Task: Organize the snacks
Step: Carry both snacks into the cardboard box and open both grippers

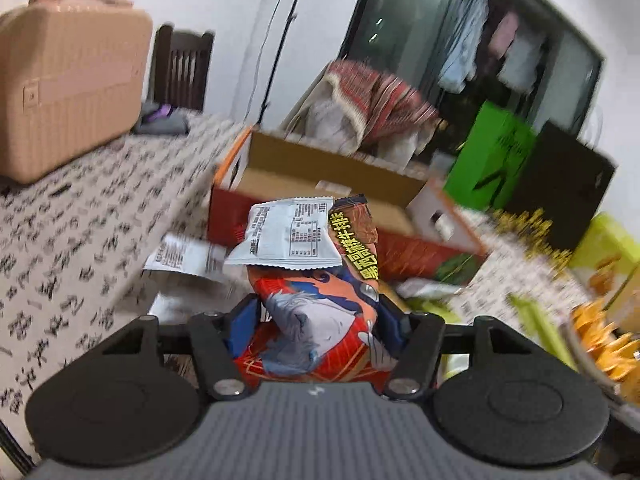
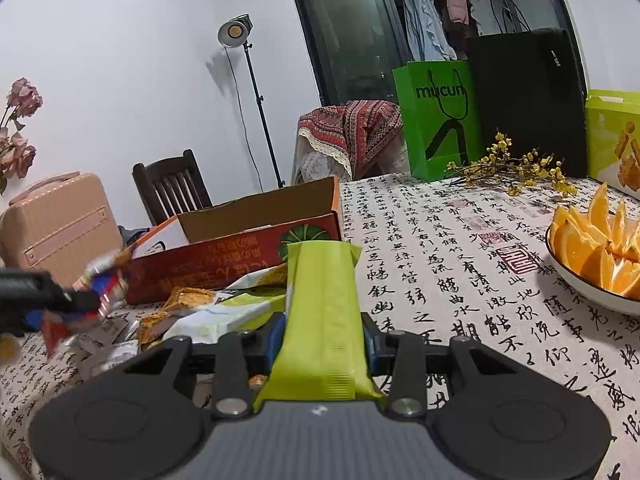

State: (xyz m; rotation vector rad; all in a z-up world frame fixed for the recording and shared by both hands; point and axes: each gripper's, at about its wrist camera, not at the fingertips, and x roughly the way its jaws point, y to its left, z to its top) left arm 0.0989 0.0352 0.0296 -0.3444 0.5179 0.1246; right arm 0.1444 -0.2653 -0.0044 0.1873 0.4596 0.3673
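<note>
- Red snack pack (image 1: 320,320) w/ white packet (image 1: 288,236) on top is sitting btwn left gripper (image 1: 316,320) pads, clamped.
- Green wrapper (image 2: 324,312) is sticking fwd, right gripper (image 2: 324,344) squeezing it.

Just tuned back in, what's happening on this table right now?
Snack sorting is under way. The left gripper is clamped on a red-orange snack packet, with a white packet resting on top of it. The right gripper holds a lime-green packet. The open cardboard box sits ahead, with loose packets on the tablecloth in front of it.
</note>
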